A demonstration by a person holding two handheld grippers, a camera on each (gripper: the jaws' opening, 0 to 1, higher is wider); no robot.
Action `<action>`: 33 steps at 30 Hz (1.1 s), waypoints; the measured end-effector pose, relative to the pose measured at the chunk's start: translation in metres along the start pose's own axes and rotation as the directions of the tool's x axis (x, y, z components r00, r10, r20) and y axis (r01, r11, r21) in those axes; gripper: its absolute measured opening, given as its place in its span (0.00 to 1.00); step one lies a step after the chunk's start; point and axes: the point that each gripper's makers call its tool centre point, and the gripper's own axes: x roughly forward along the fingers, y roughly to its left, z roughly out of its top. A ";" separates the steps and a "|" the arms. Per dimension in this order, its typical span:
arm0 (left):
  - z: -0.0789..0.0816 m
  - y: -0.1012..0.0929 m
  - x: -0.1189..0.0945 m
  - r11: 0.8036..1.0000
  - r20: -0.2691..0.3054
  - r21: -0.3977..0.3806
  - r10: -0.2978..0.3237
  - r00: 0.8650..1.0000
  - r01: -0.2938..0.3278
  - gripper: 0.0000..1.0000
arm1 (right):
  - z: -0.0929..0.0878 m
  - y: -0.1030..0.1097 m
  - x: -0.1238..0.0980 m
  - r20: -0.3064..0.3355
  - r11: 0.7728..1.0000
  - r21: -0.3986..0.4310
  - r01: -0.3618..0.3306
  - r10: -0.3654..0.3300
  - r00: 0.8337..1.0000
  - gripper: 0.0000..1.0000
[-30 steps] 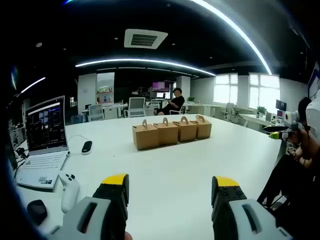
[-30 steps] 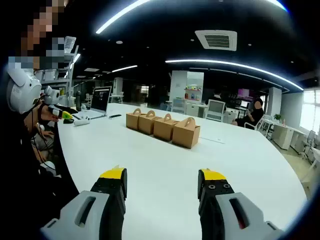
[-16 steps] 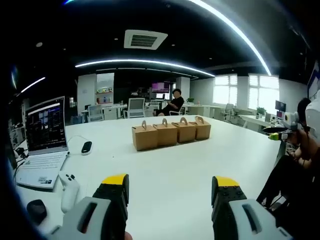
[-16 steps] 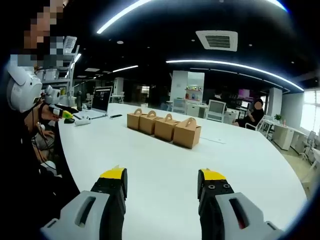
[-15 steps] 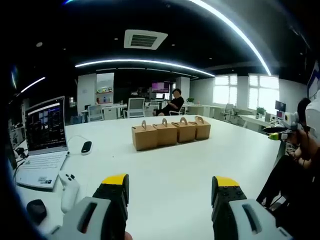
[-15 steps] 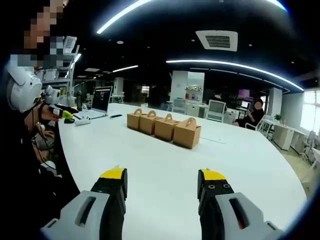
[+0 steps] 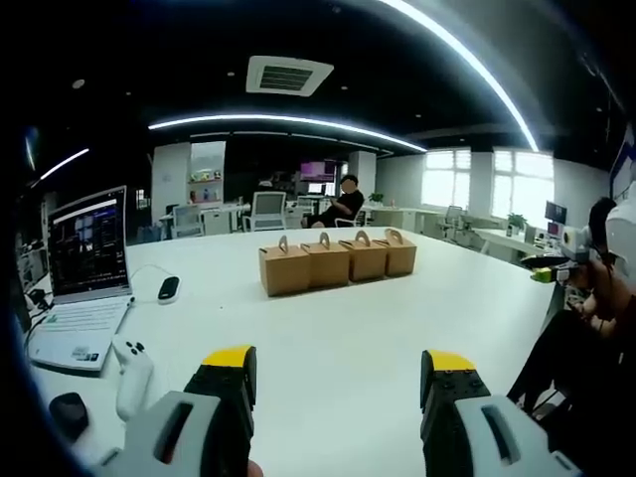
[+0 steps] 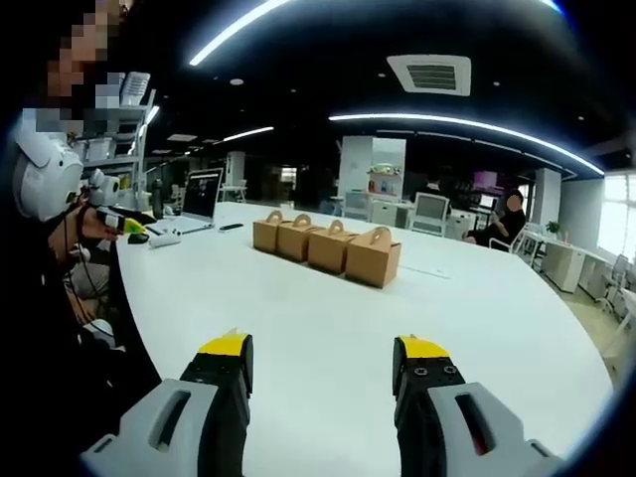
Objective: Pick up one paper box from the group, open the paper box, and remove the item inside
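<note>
Several brown paper boxes (image 7: 338, 262) with carry handles stand in a row on the white table (image 7: 328, 338), well ahead of both grippers. In the right gripper view the same row of boxes (image 8: 328, 247) runs from left to right, the nearest box (image 8: 375, 258) at its right end. My left gripper (image 7: 338, 383) is open above the table's near part, nothing between its yellow-tipped jaws. My right gripper (image 8: 323, 368) is open too, above bare table (image 8: 328, 328). At the right edge of the left gripper view, the right gripper (image 7: 558, 266) shows in the person's hand.
An open laptop (image 7: 84, 273), a black mouse (image 7: 168, 289), a white controller (image 7: 131, 373) and a dark object (image 7: 68, 414) lie at the table's left. A seated person (image 7: 346, 202) is beyond the table. The person holding the grippers (image 8: 50, 229) stands at the left of the right gripper view.
Both views have shifted slightly, so the cameras moved a little; the boxes look marginally nearer in the right gripper view. Both grippers stay open and the boxes have not moved.
</note>
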 end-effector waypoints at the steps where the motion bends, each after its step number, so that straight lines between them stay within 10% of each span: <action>1: 0.000 0.000 0.000 1.000 0.000 0.000 -0.001 1.000 0.001 0.67 | 0.000 0.000 0.000 0.000 1.000 0.001 -0.001 0.001 1.000 0.57; 33: 0.013 -0.017 0.018 0.998 -0.053 0.017 -0.058 0.997 0.059 0.67 | 0.000 0.001 0.011 -0.063 0.999 0.013 -0.037 0.037 0.997 0.56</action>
